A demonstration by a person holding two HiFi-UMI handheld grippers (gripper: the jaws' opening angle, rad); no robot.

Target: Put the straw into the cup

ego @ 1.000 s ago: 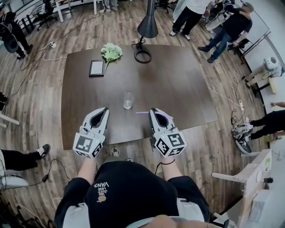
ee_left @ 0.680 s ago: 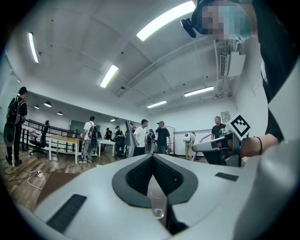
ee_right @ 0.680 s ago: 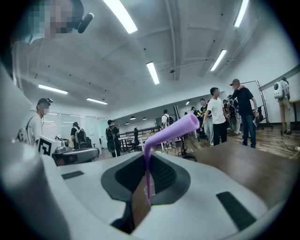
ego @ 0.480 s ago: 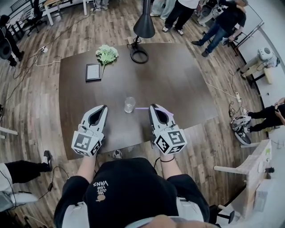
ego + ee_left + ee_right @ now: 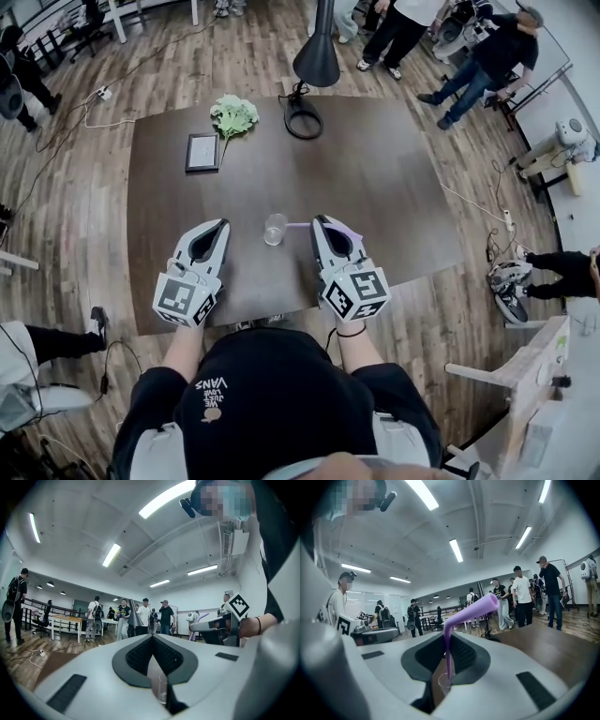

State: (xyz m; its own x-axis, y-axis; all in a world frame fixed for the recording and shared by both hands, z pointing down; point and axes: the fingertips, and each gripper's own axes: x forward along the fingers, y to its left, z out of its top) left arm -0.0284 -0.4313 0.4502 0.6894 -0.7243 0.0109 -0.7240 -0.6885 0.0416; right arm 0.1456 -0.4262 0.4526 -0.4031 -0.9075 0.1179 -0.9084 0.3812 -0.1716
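Observation:
A clear plastic cup [image 5: 275, 229] stands upright on the dark brown table [image 5: 394, 187], between my two grippers. My right gripper [image 5: 320, 223] is shut on a purple bendy straw [image 5: 298, 225]. In the head view the straw's free end points left and nearly reaches the cup's rim. In the right gripper view the straw [image 5: 471, 611] rises from the jaws [image 5: 449, 637] and bends right, with the cup [image 5: 443, 681] showing through the gap below. My left gripper [image 5: 219, 226] hovers left of the cup, shut and holding nothing; its own view [image 5: 152, 637] shows the cup [image 5: 162, 688] low between the jaws.
A black lamp [image 5: 315, 54] with a ring base [image 5: 302, 118] stands at the table's far side. Beside it lie a green-white flower bunch [image 5: 234, 112] and a small framed panel [image 5: 202, 150]. Several people stand on the wooden floor beyond.
Both grippers have moved forward over the table towards the cup. The straw's free end now lies close beside the cup's rim.

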